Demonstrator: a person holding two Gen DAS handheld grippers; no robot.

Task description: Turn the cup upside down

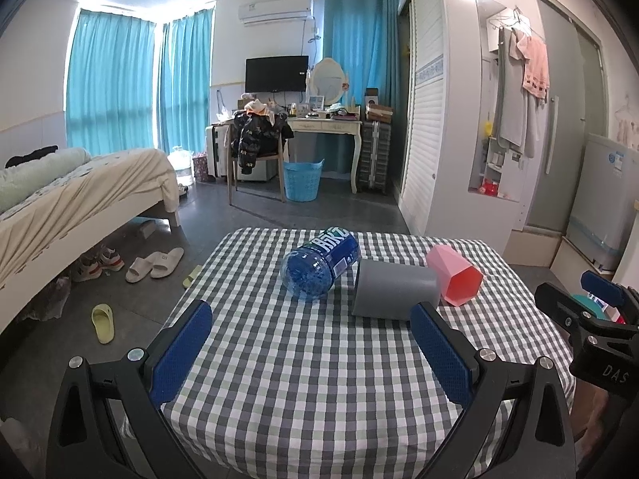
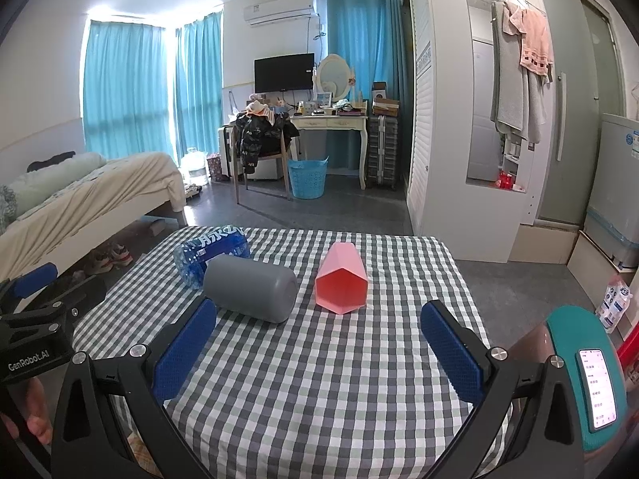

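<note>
A grey cup [image 1: 393,293] [image 2: 251,293] lies on its side on the checked tablecloth [image 1: 311,367] [image 2: 319,359]. A pink faceted cup [image 1: 455,279] [image 2: 341,281] also lies on its side to the right of it, its mouth facing the near edge. My left gripper [image 1: 313,323] is open, hovering over the near half of the table; its right fingertip sits just in front of the grey cup. My right gripper [image 2: 319,321] is open too, with the pink cup a short way beyond the gap. Nothing is held.
A blue water bottle [image 1: 321,261] [image 2: 211,253] lies on its side behind and left of the grey cup. A phone on a teal stand [image 2: 595,387] sits off the table's right. Beyond the table lie floor, a bed [image 1: 80,195], slippers and a blue basket [image 1: 301,179].
</note>
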